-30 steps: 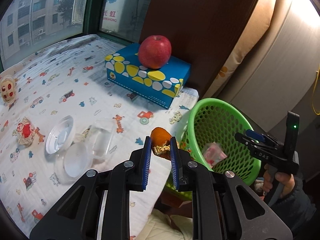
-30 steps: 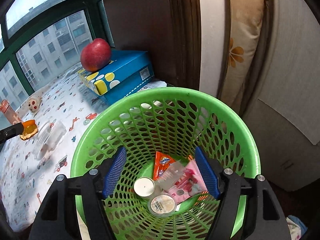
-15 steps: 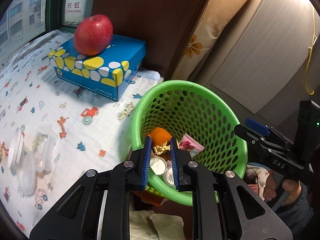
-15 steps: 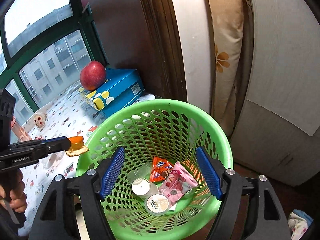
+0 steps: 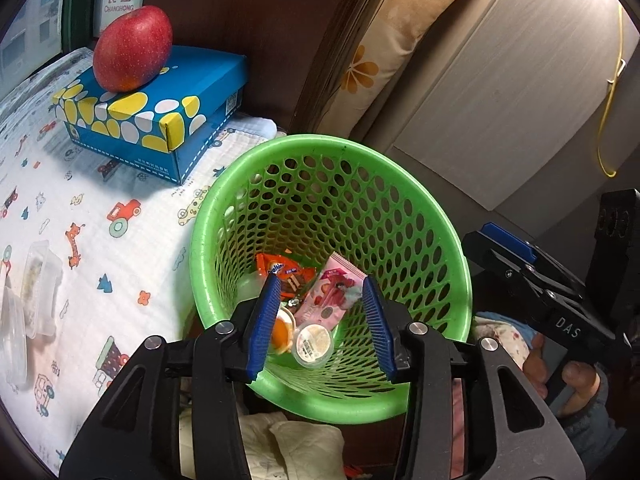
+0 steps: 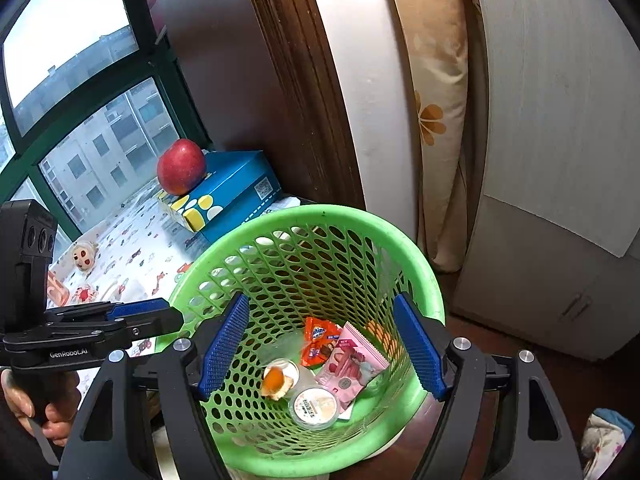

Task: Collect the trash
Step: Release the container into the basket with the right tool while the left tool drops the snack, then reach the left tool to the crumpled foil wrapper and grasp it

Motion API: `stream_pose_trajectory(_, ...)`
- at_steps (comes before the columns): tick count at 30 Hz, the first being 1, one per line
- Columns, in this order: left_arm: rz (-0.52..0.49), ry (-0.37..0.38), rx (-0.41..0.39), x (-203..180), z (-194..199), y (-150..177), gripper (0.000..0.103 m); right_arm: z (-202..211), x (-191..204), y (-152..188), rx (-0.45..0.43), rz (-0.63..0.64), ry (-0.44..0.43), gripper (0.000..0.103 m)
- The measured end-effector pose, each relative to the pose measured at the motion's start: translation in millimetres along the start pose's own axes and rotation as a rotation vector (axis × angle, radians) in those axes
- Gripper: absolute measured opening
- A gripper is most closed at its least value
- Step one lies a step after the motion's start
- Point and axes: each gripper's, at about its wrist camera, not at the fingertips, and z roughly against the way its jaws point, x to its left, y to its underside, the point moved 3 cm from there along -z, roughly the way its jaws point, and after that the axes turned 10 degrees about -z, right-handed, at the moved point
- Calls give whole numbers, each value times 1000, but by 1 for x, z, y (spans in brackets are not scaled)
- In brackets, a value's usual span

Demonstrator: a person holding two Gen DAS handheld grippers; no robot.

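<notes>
The left gripper (image 5: 320,320) hangs over the green basket (image 5: 436,224); its jaws have just been opening and stand spread with nothing between them. The orange peel (image 6: 275,381) lies on the basket floor below them, partly hidden behind the left jaw in the left wrist view. Just beside it lie a round lidded cup (image 6: 314,407), a pink wrapper (image 6: 350,364) and an orange wrapper (image 6: 318,340). The right gripper (image 6: 320,354) has its jaws spread across the basket, but whether they touch its wall is hard to make out. Clear containers (image 5: 40,284) on the worktop, left of the left jaws, are blurred and cut off.
</notes>
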Motion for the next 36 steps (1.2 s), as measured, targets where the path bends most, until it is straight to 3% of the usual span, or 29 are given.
stream_pose_trajectory(9, 43, -100, -39, 34, 40, 14, 49, 0, 33, 10, 13, 43, -54, 75)
stream_pose_trajectory(19, 166, -221, -68, 101, 81, 49, 51, -14, 88, 24, 55, 111, -129, 75)
stream_pose_trajectory(25, 267, -297, -84, 151, 105, 71, 54, -25, 124, 32, 84, 157, -174, 76)
stream_pose_trajectory(36, 432, -536, -94, 263, 154, 102, 63, -44, 188, 50, 143, 237, -238, 77)
